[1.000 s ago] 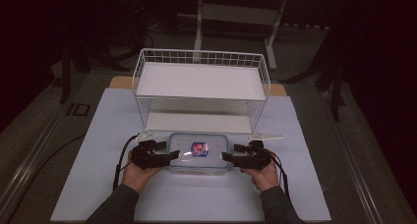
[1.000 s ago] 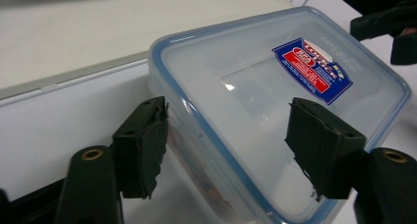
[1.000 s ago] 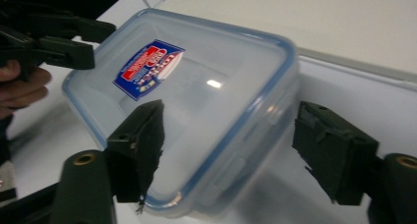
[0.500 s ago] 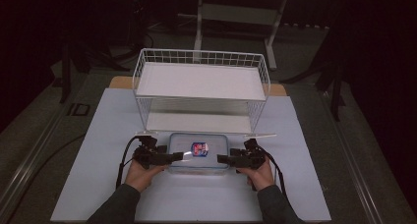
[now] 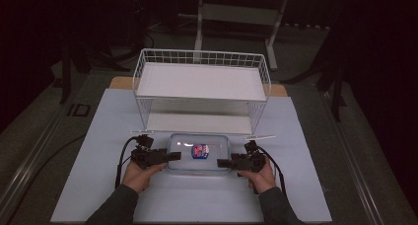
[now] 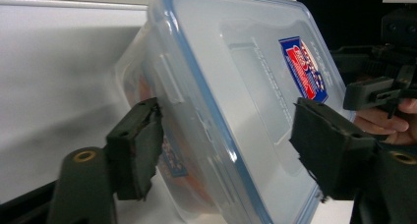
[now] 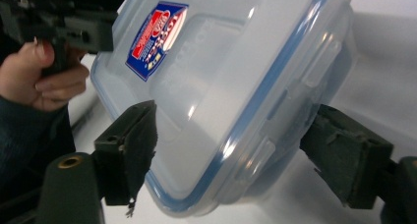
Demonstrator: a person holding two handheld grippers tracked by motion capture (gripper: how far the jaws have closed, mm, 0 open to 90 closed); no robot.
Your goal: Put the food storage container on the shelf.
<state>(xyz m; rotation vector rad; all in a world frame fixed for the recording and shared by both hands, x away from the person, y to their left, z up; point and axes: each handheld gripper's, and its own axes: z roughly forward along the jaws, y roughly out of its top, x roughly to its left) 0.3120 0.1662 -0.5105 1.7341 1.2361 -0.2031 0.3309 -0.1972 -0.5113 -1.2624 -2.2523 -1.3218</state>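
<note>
A: High view first. Where is the box?

B: The clear lidded container (image 5: 198,153) sits on the white table (image 5: 98,136), just in front of the white wire rack (image 5: 202,82). The left gripper (image 5: 173,156) is at its left end and the right gripper (image 5: 223,162) at its right end. Compared with a second ago, both hands have closed in: the grippers were just outside the box ends, and now their tips are level with its edges.

A: Left gripper view?

B: The container (image 6: 236,101) runs between the two jaws, which stand wide apart. One pad (image 6: 135,150) is down by the side wall under the blue-sealed rim, and the other is over the lid. Neither is pressing. The sticker (image 6: 305,69) on the lid is clear to read as a shape, not as text.

A: And the right gripper view?

B: Much the same. The container (image 7: 231,86) has its corner between the spread jaws, one pad (image 7: 130,150) over the lid, the other by the wall. Whether either pad touches the plastic is hard to say at this angle.

A: So what does the move mean?

B: I judge both ends are now bracketed for a two-handed lift, likely toward the rack. Squeezing is the step left.
</note>
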